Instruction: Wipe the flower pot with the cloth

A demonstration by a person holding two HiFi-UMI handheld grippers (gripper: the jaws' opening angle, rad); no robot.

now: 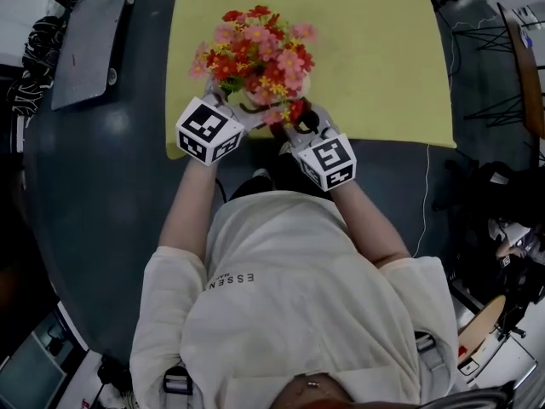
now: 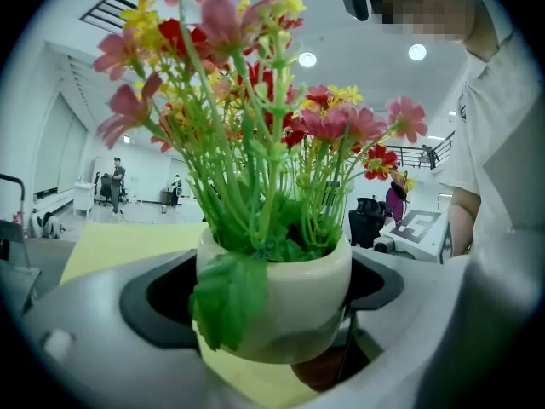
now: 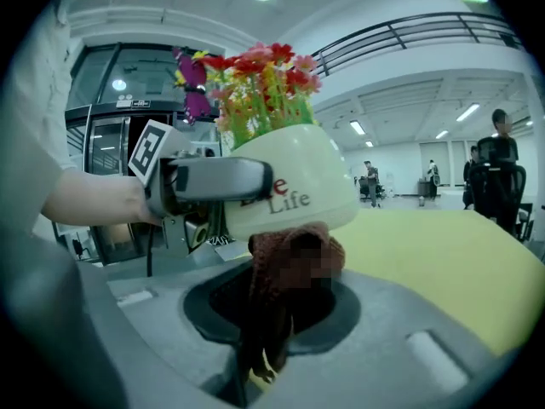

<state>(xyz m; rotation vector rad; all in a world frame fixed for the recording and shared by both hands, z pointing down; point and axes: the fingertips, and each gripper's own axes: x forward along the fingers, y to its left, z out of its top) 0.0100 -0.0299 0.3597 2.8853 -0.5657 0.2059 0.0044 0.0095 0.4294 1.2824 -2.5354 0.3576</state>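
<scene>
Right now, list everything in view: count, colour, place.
pot: one, cream, held over the mat
flowers: one bunch, pink, red and yellow, in the pot
cloth: one, brown, against the pot's lower side
mat: one, yellow, on the table
table: one, dark grey, under it all
board: one, grey, table's far left
left tongs: one, grey, shut on the pot
right tongs: one, grey, shut on the cloth

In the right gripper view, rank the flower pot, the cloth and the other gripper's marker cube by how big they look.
1. flower pot
2. cloth, enlarged by nearness to the camera
3. marker cube
</scene>
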